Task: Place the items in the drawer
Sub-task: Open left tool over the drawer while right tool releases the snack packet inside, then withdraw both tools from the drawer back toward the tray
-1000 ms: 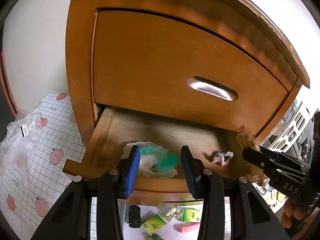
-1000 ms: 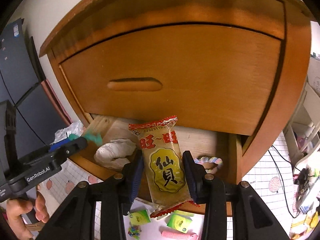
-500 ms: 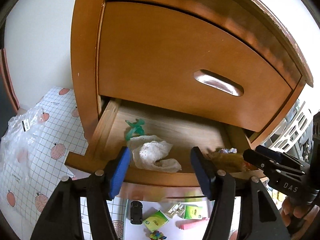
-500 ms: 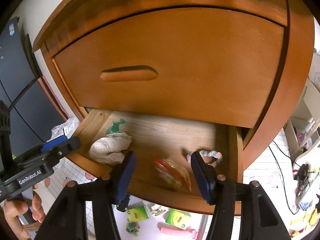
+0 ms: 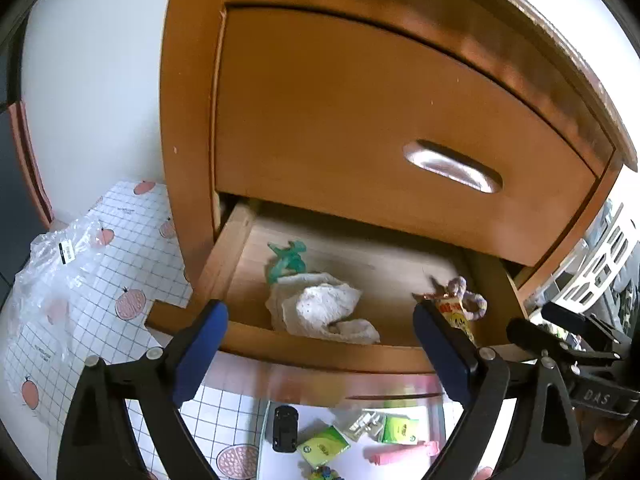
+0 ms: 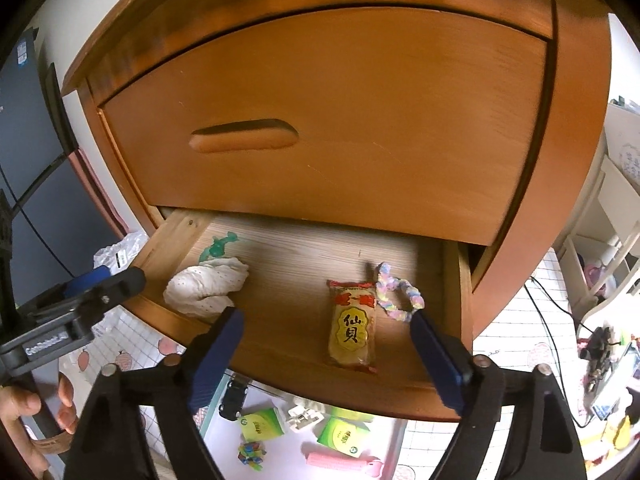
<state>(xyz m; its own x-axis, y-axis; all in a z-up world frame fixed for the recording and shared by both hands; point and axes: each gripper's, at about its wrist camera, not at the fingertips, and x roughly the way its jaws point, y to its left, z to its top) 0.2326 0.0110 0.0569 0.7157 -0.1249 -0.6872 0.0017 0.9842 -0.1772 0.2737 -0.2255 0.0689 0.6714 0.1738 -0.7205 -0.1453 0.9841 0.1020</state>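
Observation:
The lower wooden drawer is pulled out. Inside lie a yellow snack packet, a pastel braided ring, a white cloth and a green toy. My right gripper hovers open above the drawer's front edge, empty, with the packet lying between its spread fingers. My left gripper is open and empty too, in front of the cloth. In the right wrist view the left gripper's arm shows at the left.
A closed upper drawer with a recessed handle overhangs the open one. On the floor below are green sachets, a black clip, a pink item and a white plug. A clear plastic bag lies left on the gridded mat.
My right gripper opened and let the snack packet fall into the drawer. My left gripper released the cloth and green toy, opened wide, and both drew back.

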